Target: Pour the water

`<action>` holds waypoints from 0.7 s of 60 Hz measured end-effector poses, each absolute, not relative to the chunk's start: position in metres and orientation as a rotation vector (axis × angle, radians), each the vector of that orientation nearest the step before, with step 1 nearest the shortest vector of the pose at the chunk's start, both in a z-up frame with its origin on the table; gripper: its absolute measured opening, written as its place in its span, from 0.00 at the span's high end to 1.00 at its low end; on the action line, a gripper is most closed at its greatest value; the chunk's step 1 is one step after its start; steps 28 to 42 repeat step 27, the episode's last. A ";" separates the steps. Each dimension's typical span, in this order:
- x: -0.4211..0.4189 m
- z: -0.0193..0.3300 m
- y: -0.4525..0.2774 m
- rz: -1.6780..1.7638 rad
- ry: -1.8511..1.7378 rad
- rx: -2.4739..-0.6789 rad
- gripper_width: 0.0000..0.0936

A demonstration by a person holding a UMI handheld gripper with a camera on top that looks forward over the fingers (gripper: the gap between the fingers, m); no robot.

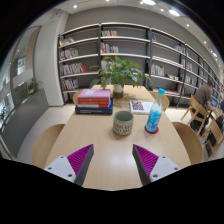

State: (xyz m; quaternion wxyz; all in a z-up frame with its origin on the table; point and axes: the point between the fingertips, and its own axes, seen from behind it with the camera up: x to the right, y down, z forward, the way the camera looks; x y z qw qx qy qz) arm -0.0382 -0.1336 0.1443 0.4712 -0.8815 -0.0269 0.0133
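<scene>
A clear water bottle (154, 112) with a blue label and pink cap stands upright on the round light wooden table (100, 150). A green-grey mug (123, 122) stands just to its left. Both are well beyond my fingers. My gripper (113, 160) is open and empty, its two purple pads (78, 158) spread wide over the near part of the table.
A stack of books (94, 98) lies at the table's far left. A potted plant (122, 72) and a small yellow object (137, 105) stand at the far side. Wooden chairs (192, 108) ring the table. Bookshelves (125, 50) line the back wall. A person (205, 95) sits at the far right.
</scene>
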 end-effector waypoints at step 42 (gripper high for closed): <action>-0.098 0.241 -0.165 0.062 -0.070 -2.001 0.15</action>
